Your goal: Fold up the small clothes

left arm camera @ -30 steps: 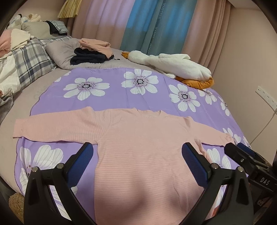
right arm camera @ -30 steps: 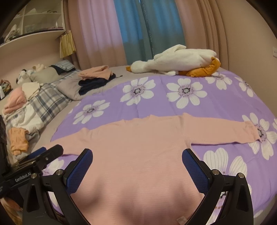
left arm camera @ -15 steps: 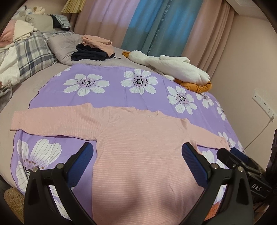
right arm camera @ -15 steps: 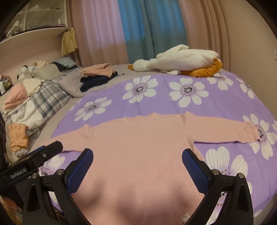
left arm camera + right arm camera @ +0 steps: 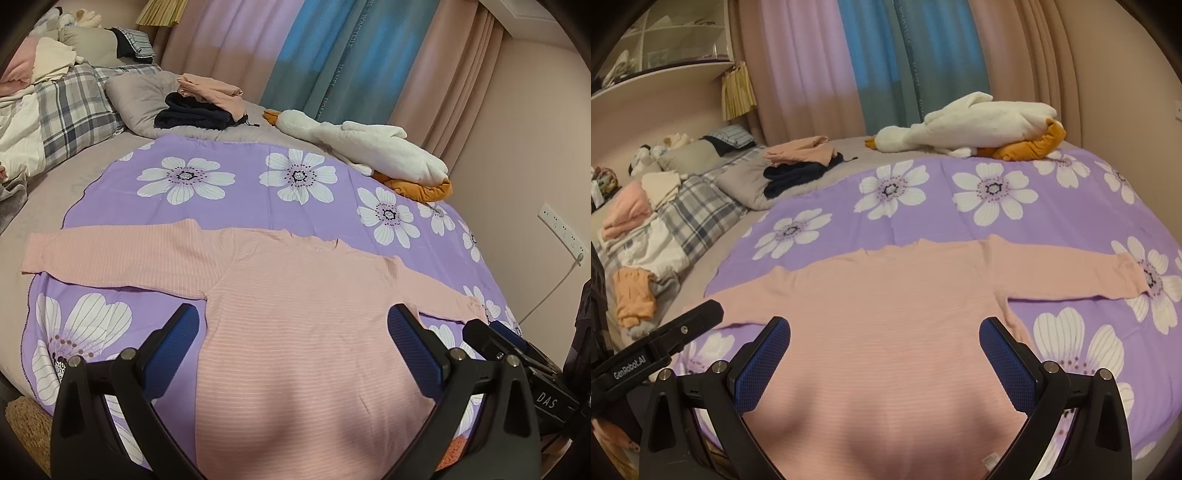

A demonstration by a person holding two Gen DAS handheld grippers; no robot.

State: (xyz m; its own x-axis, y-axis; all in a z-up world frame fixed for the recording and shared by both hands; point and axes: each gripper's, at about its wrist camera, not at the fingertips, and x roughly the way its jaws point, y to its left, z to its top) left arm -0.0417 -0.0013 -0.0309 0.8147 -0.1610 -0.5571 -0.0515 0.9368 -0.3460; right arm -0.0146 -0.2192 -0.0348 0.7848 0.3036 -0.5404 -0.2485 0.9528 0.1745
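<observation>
A pink long-sleeved top (image 5: 886, 314) lies flat on the purple flowered sheet (image 5: 1052, 206), its body filling the space between the right gripper (image 5: 884, 363)'s wide-spread blue fingers (image 5: 761, 363). One sleeve runs out past the right-side finger. The left gripper (image 5: 657, 356) pokes in beside the left-side finger

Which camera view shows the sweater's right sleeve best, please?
The right wrist view: the right sleeve lies fully visible, stretched out to its cuff on the purple sheet. In the left wrist view that sleeve is foreshortened, its end hidden behind the right claw.
</observation>
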